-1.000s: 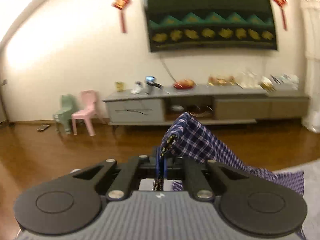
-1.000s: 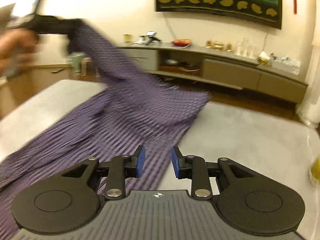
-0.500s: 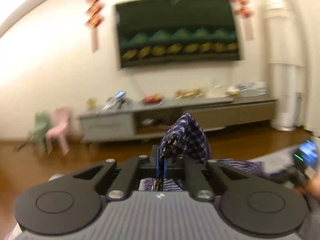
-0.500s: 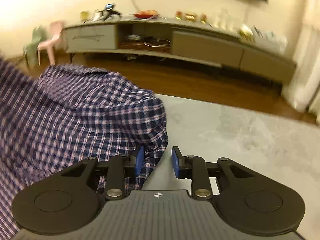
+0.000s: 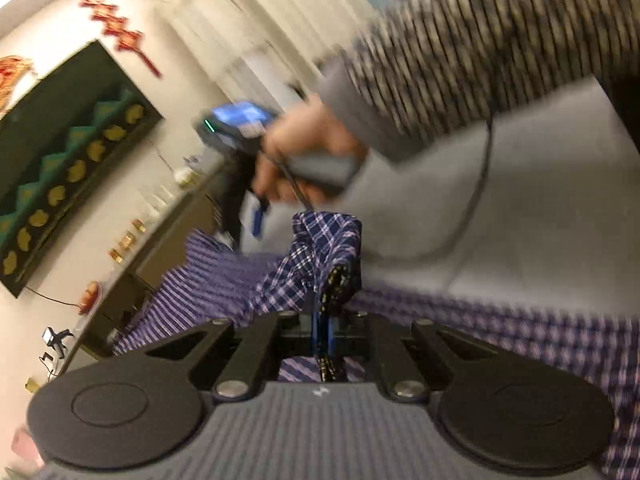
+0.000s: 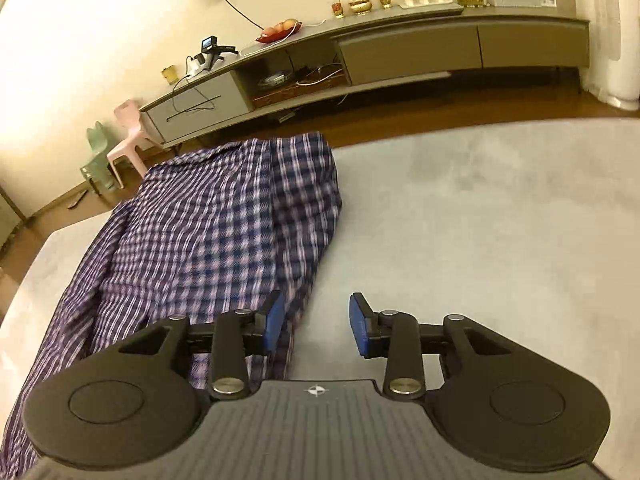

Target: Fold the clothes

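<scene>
Left gripper [image 5: 325,328] has its blue pads pressed together on a bunched fold of the plaid shirt [image 6: 224,232], which rises in a small peak just beyond the fingertips. From the left wrist, the rest of the cloth smears into purple stripes, too blurred to show how it lies. Beyond the peak, a person's hand [image 5: 308,152] in a striped sleeve [image 5: 460,56] grips the handle of the right gripper [image 6: 316,322]; that part of the view is blurred too.

From the right wrist, the right gripper's jaws stand wide apart with nothing between them. Its left pad sits over the shirt's near edge; whether it touches cannot be told. The shirt lies spread on the grey surface [image 6: 480,220], its lower part cut off by the gripper body and the frame's left edge.
</scene>
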A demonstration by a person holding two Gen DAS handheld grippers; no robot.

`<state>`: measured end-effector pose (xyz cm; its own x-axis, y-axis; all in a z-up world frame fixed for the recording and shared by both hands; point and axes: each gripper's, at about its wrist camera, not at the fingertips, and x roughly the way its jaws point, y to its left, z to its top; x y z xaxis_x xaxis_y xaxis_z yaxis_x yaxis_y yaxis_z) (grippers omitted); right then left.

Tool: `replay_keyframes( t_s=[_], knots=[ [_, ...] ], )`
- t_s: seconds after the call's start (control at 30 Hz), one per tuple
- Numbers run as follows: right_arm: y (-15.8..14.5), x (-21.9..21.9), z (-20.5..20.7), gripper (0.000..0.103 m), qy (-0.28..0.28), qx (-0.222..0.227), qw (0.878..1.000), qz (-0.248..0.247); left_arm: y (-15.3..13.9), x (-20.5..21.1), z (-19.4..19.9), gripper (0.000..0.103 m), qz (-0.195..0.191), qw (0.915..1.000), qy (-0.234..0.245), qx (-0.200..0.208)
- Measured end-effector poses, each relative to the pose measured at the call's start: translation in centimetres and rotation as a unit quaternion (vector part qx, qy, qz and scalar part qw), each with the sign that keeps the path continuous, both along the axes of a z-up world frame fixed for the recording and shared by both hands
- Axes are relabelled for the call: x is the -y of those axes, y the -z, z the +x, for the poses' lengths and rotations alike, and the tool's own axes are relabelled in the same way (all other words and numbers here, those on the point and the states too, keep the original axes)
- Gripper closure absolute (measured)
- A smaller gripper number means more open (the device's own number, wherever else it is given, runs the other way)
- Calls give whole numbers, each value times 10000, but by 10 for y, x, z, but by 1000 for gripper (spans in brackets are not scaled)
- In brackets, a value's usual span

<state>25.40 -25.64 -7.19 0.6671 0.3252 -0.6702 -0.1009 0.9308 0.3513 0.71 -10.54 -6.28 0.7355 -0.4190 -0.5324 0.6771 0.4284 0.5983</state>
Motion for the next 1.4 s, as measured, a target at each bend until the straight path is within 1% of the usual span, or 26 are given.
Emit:
replay_keyframes(
  t_s=[0.1,0.2,0.23,0.3,0.37,0.43,0.47,0.5,0.57,0.6,0.67,0.7,0.77,0.83,0.87,0.9,0.93,0.97,1.0,1.07,1.1,1.17,1.23,1.27,1.37,1.4],
  knots=[
    [-7,8,-10,64,115,95,9999,57,5,-6,0,99,173,9998,-8,-135],
    [-23,10,-19,64,263,394,9988,98,8,-13,-7,98,385,9992,53,-31],
    [-27,6,-20,64,206,507,9984,143,9,-16,-13,99,404,9992,25,11],
    [-35,-8,-17,64,-43,741,9972,61,7,-21,-15,99,340,9993,-104,-93],
    [-41,-24,-12,64,-314,933,9951,-130,1,-26,-12,98,129,9985,-293,-436],
    [-33,-41,1,64,-537,835,9937,-513,-3,-29,-6,96,-186,9941,-575,-904],
    [-28,-50,8,65,-648,785,9923,-705,-3,-32,-3,95,-365,9900,-696,-1174],
    [-24,-58,15,65,-758,735,9904,-895,-3,-36,1,93,-550,9845,-802,-1458],
    [-11,-71,28,65,-896,561,9859,-1296,-3,-43,8,91,-917,9698,-1011,-2020],
    [-3,-76,34,65,-927,487,9834,-1485,-2,-47,11,91,-1099,9606,-1114,-2297],
    [3,-79,36,66,-929,620,9801,-1640,-2,-55,19,89,-1459,9384,-1315,-2842],
    [3,-79,39,66,-884,618,9806,-1636,1,-57,18,89,-1519,9324,-1376,-2975],
    [3,-81,42,66,-864,591,9795,-1723,8,-60,12,89,-1520,9268,-1461,-3108],
    [0,-83,43,66,-872,549,9771,-1862,9,-69,4,89,-1681,9182,-1452,-3279],
    [-4,-83,40,66,-790,541,9774,-1887,7,-74,0,89,-1836,9118,-1421,-3388],
    [-9,-82,37,66,-707,534,9776,-1911,4,-82,-2,88,-2116,8995,-1367,-3569],
    [-14,-81,31,65,-642,545,9781,-1902,0,-91,-3,86,-2439,8837,-1303,-3777],
    [-20,-79,19,64,-648,632,9803,-1754,-4,-99,-3,85,-2679,8710,-1272,-3918],
    [-26,-77,6,64,-655,720,9822,-1607,-6,-104,-3,85,-2827,8624,-1275,-4002],
    [-35,-75,-24,64,-809,802,9846,-1323,-8,-111,1,85,-3019,8495,-1342,-4114],
    [-38,-75,-41,64,-933,813,9852,-1185,-10,-114,4,85,-3065,8468,-1395,-4117],
    [-39,-78,-75,64,-1188,754,9847,-1033,-14,-120,11,85,-3114,8450,-1518,-4073],
    [-33,-81,-107,64,-1436,628,9825,-1007,-18,-116,25,85,-3103,8490,-1638,-3950],
    [-28,-82,-122,64,-1520,547,9810,-1076,-20,-113,33,85,-3092,8515,-1697,-3880],
    [-14,-80,-161,64,-1615,312,9753,-1477,-28,-105,56,85,-3056,8585,-1873,-3668],
    [-13,-78,-172,64,-1586,310,9748,-1536,-30,-102,64,85,-3044,8606,-1932,-3596]
  ],
)
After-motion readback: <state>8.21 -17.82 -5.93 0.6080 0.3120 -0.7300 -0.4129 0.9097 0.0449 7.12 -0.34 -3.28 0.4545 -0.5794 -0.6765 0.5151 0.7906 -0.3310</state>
